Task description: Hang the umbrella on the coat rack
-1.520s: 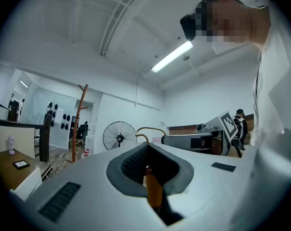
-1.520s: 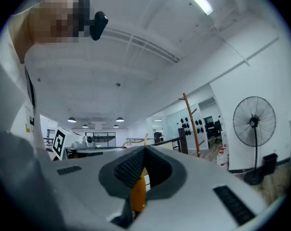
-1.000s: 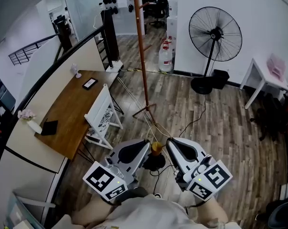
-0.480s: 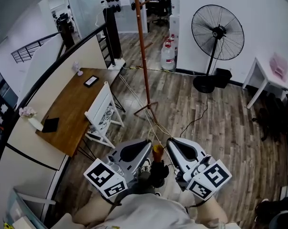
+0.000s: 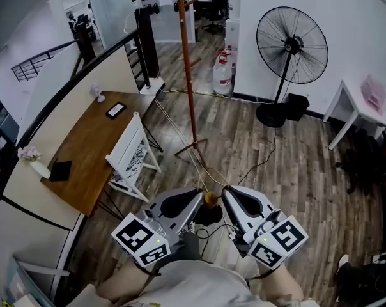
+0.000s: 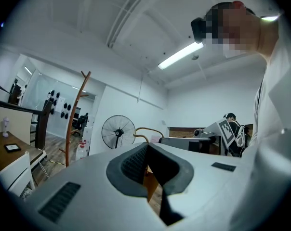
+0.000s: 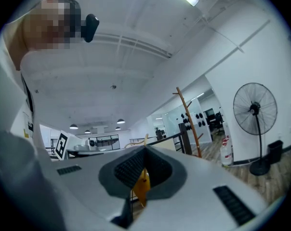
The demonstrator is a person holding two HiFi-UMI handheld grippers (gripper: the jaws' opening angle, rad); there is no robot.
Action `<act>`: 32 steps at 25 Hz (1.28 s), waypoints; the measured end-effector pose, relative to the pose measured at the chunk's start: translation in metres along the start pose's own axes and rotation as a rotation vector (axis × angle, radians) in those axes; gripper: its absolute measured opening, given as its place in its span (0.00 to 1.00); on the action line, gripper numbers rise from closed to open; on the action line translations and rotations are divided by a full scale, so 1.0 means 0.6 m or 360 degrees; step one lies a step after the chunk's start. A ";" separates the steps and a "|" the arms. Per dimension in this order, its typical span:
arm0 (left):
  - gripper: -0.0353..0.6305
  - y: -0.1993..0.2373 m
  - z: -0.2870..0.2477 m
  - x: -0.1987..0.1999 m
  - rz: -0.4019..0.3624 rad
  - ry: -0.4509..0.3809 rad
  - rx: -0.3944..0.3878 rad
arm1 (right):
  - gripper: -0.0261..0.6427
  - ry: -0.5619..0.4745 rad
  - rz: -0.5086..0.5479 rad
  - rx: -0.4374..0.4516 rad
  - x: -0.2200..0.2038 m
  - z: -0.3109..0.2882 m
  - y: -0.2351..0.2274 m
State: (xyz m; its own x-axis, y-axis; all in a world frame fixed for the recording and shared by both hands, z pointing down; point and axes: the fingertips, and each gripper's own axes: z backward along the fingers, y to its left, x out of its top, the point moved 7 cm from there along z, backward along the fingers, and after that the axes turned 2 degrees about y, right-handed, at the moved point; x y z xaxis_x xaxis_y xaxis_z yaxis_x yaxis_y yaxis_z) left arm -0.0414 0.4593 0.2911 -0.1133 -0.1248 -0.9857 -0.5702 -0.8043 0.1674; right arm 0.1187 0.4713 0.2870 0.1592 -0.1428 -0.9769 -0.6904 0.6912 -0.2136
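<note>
Orange-wood umbrella handle [image 5: 209, 199] sat at 6 o'clock, pinched from both sides by the left gripper [image 5: 193, 200] and the right gripper [image 5: 229, 198]. Since a second earlier little had shifted. The coat rack [image 5: 188, 88] stayed well off at 12 o'clock, so the hanging likely lay ahead.

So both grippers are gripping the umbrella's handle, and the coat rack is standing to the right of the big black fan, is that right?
Not quite. In the head view the coat rack stands to the left of the black fan, not to its right. The rest holds: the left gripper and the right gripper both grip the umbrella's handle.
</note>
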 end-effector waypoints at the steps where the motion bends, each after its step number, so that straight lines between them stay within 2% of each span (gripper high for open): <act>1: 0.05 0.013 -0.004 0.002 0.0017 -0.0011 0.0019 | 0.04 0.0000 -0.0002 0.0002 0.002 -0.011 -0.008; 4: 0.05 0.054 -0.019 0.007 0.0055 -0.0034 0.0046 | 0.04 0.0009 -0.0004 0.0005 0.004 -0.048 -0.029; 10: 0.05 0.137 -0.062 0.036 -0.0005 -0.0070 0.0017 | 0.04 0.0068 -0.0036 -0.0051 0.004 -0.131 -0.092; 14: 0.05 0.214 -0.096 0.054 0.0009 -0.0050 0.0001 | 0.04 0.0098 -0.0120 -0.0060 0.011 -0.198 -0.139; 22: 0.05 0.381 -0.173 0.085 0.0054 -0.0037 -0.0078 | 0.04 0.0108 -0.0127 -0.0104 0.043 -0.346 -0.229; 28: 0.05 0.497 -0.224 0.100 -0.0065 -0.0003 -0.0090 | 0.04 0.0104 -0.0116 -0.0177 0.052 -0.451 -0.295; 32: 0.05 0.548 -0.245 0.104 -0.0037 -0.0021 -0.0122 | 0.04 0.0061 -0.0102 -0.0220 0.063 -0.493 -0.331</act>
State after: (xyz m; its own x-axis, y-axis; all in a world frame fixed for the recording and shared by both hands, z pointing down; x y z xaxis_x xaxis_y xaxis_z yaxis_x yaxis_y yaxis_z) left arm -0.1163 0.1018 0.2817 -0.1117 -0.0981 -0.9889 -0.5088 -0.8492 0.1417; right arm 0.0530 0.1192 0.2894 0.1808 -0.2123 -0.9603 -0.7707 0.5761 -0.2724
